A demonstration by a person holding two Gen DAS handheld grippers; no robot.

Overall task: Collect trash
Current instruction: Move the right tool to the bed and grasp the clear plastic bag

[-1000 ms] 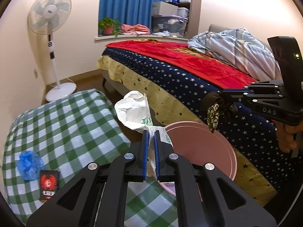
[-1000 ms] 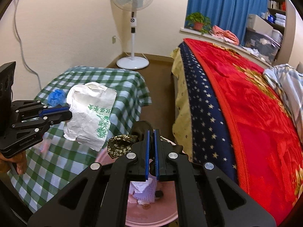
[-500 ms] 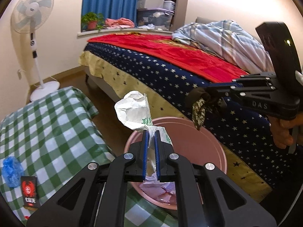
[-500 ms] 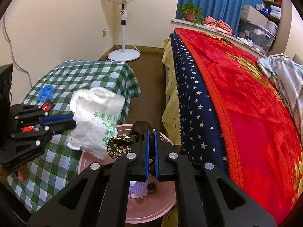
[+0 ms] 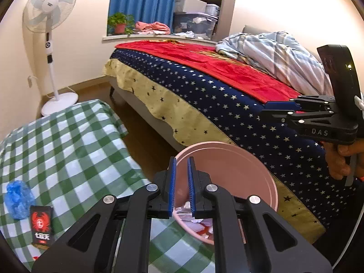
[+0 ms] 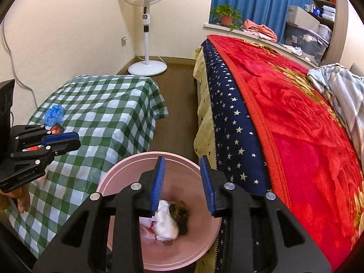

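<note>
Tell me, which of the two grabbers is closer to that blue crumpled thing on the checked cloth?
Left. The left gripper hangs over the checked cloth near the blue crumpled bag. The right gripper is above the pink bin, beside the bed.

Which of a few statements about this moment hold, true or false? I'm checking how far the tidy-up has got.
1. Trash lies inside the pink bin. True.
2. The right hand-held gripper grips a dark wrapper. False: nothing is between its opening jaws.
3. A blue crumpled bag lies on the checked cloth. True.
4. The black packet is in the bin. False: it lies on the cloth beside the blue bag.
</note>
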